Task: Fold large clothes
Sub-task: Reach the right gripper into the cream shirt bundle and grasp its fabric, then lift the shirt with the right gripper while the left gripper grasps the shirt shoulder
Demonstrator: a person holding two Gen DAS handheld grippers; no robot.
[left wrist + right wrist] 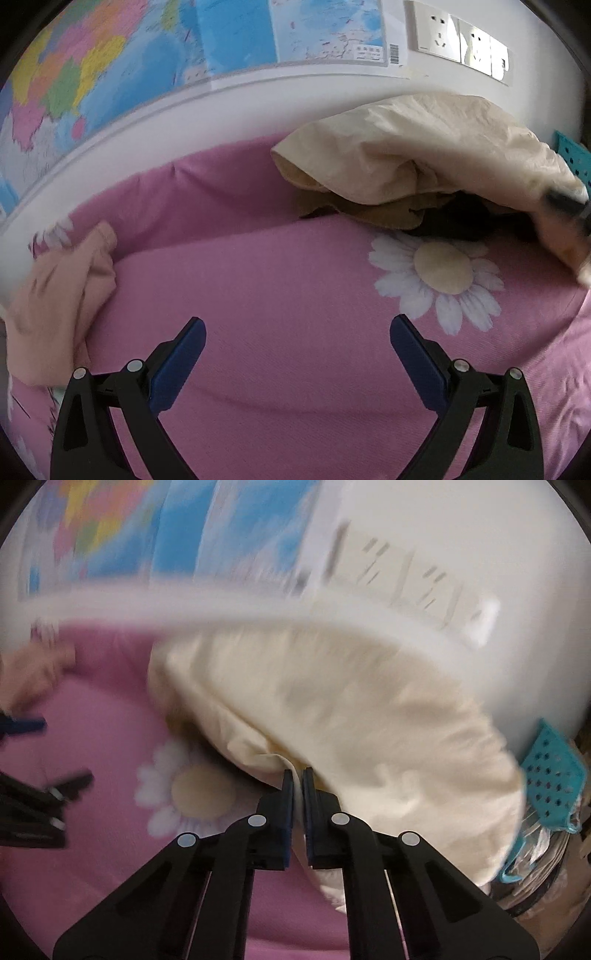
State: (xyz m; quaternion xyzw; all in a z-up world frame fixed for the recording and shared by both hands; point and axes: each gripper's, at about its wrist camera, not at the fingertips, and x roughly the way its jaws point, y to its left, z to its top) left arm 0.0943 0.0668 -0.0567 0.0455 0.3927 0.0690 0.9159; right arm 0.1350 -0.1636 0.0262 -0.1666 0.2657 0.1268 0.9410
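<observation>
Cream garment on pink bed sheet: edge clamped in right gripper; left gripper spread wide, empty.

Two tongs are in play: the left tongs and the right tongs. Four garments show: one cream garment far ahead and right of the left tongs, one olive-brown piece and one dark piece beneath it, and one peach garment to their left. One pink bedsheet carries one whole printed daisy. One wall map, one bank of wall sockets and one teal perforated basket complete the count.
</observation>
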